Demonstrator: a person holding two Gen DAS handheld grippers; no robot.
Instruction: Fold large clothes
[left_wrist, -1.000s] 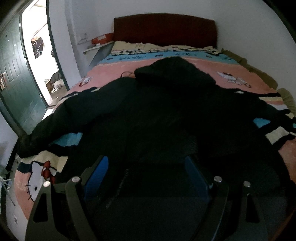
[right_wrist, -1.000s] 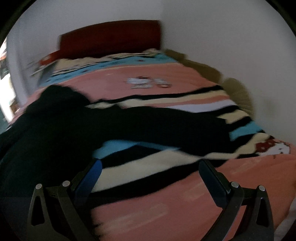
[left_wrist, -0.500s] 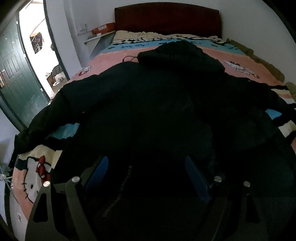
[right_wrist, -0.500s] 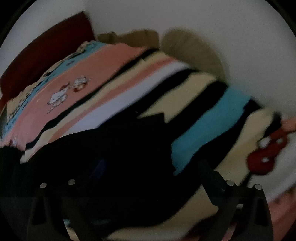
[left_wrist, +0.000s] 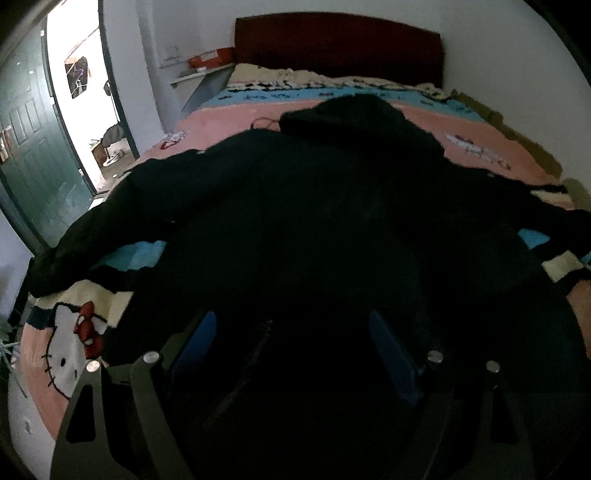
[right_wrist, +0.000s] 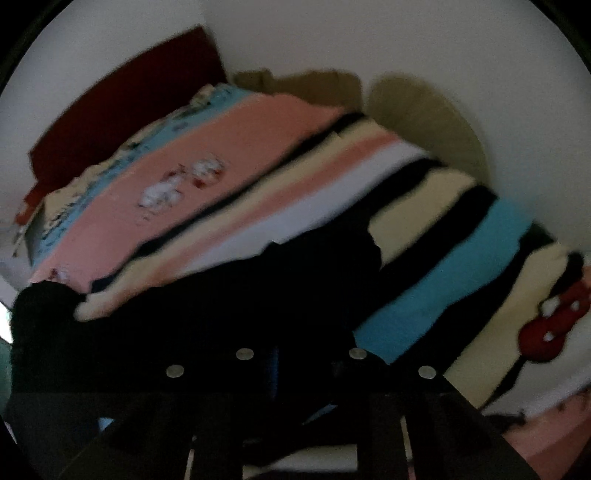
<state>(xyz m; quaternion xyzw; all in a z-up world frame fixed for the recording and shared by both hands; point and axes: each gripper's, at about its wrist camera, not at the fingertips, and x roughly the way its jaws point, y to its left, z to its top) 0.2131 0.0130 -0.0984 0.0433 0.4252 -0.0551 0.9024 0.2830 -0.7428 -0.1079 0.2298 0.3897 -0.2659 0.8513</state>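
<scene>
A large black hooded jacket (left_wrist: 314, 206) lies spread flat on the bed, hood toward the headboard, sleeves out to both sides. My left gripper (left_wrist: 291, 343) is open, its blue pads wide apart over the jacket's lower hem, holding nothing. In the right wrist view the jacket's right sleeve (right_wrist: 295, 280) lies across the striped blanket. My right gripper (right_wrist: 299, 365) has its fingers drawn close together on the sleeve near the cuff; the fabric hides the pads.
The bed has a pink, blue, cream and black striped cartoon-cat blanket (left_wrist: 74, 350) and a dark red headboard (left_wrist: 336, 48). A white wall (right_wrist: 406, 55) runs along the bed's right side. An open green door (left_wrist: 33, 155) and doorway are at the left.
My right gripper swung right onto the sleeve end and closed from wide open. My left gripper stayed open and shifted only slightly over the hem.
</scene>
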